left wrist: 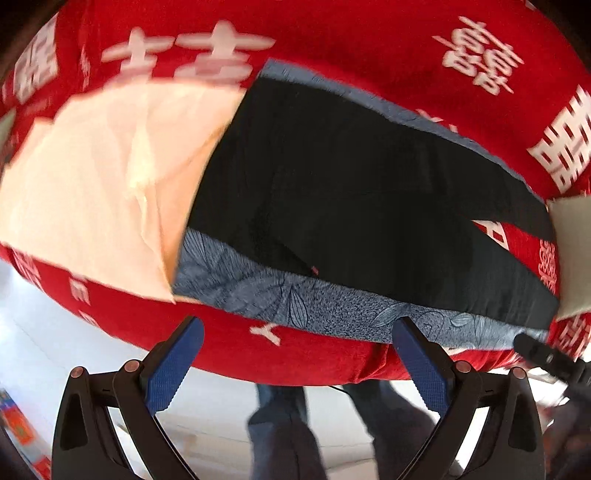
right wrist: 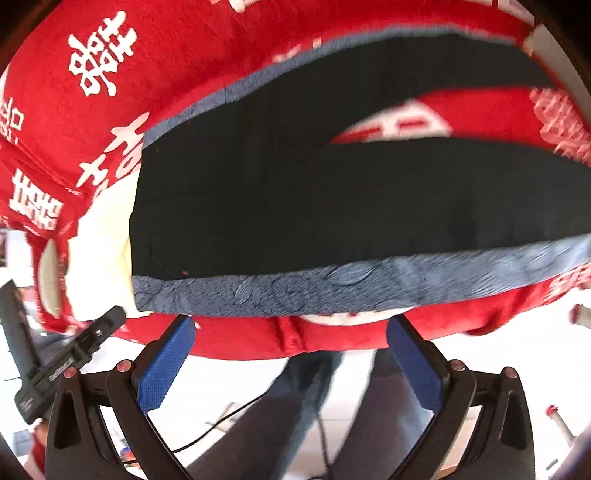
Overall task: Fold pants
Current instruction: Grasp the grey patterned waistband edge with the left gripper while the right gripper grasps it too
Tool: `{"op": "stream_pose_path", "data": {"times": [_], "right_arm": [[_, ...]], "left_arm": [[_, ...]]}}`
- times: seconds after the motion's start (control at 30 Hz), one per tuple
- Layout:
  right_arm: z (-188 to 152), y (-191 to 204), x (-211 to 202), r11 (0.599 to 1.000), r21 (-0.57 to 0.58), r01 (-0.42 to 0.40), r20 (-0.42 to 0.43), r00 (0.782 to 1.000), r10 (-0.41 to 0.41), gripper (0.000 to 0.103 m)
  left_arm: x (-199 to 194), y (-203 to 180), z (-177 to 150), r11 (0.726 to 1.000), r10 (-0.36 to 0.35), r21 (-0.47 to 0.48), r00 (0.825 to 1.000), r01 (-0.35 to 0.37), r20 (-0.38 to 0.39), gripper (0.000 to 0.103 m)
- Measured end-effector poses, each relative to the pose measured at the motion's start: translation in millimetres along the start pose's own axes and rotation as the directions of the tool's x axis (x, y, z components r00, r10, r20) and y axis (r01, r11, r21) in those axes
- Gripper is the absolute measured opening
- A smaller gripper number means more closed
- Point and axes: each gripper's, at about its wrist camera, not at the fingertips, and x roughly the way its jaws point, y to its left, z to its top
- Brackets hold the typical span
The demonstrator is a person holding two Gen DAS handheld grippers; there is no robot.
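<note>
Black pants lie spread flat on a blue-grey leaf-patterned cloth, waistband to the left, two legs running right with a red gap between them. They also show in the right wrist view. My left gripper is open and empty, held in front of the near edge of the cloth. My right gripper is open and empty, also just in front of the near edge. The tip of the right gripper shows at the lower right of the left wrist view.
A red blanket with white characters covers the table. A cream cloth lies left of the pants. The person's legs and a black cable are below the table edge. The left gripper's body shows at left.
</note>
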Motion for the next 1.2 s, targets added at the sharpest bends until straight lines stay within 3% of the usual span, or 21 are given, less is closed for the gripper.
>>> {"op": "stream_pose_path", "data": {"times": [0.13,0.2,0.27,0.33,0.6,0.8,0.83,0.87,0.93,0.97,1.2], "right_arm": [[-8,-20,39,0.985,0.084,-0.151,-0.036,0.987,0.155,0.103],[-13,-31,59,0.965,0.132,-0.225,-0.038,0.972,0.232,0.097],[-18,-44,79,0.940,0.195,-0.281,-0.041,0.955,0.294,0.081],[-21,-53,90,0.915,0.232,-0.330,-0.029,0.938,0.346,0.079],[-22,-69,132,0.841,0.261,-0.474,-0.019,0.868,0.496,0.079],[-14,-66,154,0.755,0.305,-0.580,0.039,0.800,0.599,0.076],[-13,-65,156,0.755,0.309,-0.579,0.039,0.800,0.598,0.064],[-12,-63,158,0.754,0.320,-0.573,0.034,0.803,0.595,0.039],[-12,-65,159,0.717,0.359,-0.597,0.049,0.779,0.625,0.015],[-12,-64,154,0.692,0.369,-0.620,0.070,0.761,0.645,0.014],[-1,-50,121,0.642,0.320,-0.696,0.091,0.697,0.711,0.013]], "left_arm": [[34,15,-8,0.989,-0.104,-0.105,0.994,0.100,-0.026,0.102],[50,22,-11,0.976,-0.149,-0.162,0.988,0.142,-0.033,0.102],[63,30,-15,0.954,-0.207,-0.228,0.978,0.193,-0.039,0.102],[72,36,-20,0.929,-0.261,-0.277,0.965,0.244,-0.026,0.102],[92,41,-30,0.909,-0.332,-0.276,0.943,0.312,-0.029,0.102],[98,41,-26,0.911,-0.344,-0.254,0.938,0.325,-0.033,0.102],[99,41,-25,0.909,-0.347,-0.258,0.937,0.327,-0.034,0.102],[100,39,-24,0.907,-0.351,-0.263,0.936,0.330,-0.035,0.102],[100,39,-23,0.897,-0.369,-0.273,0.929,0.347,-0.032,0.102],[99,41,-22,0.892,-0.380,-0.276,0.925,0.358,-0.028,0.102],[95,54,-8,0.823,-0.451,-0.363,0.891,0.438,0.053,0.102]]}}
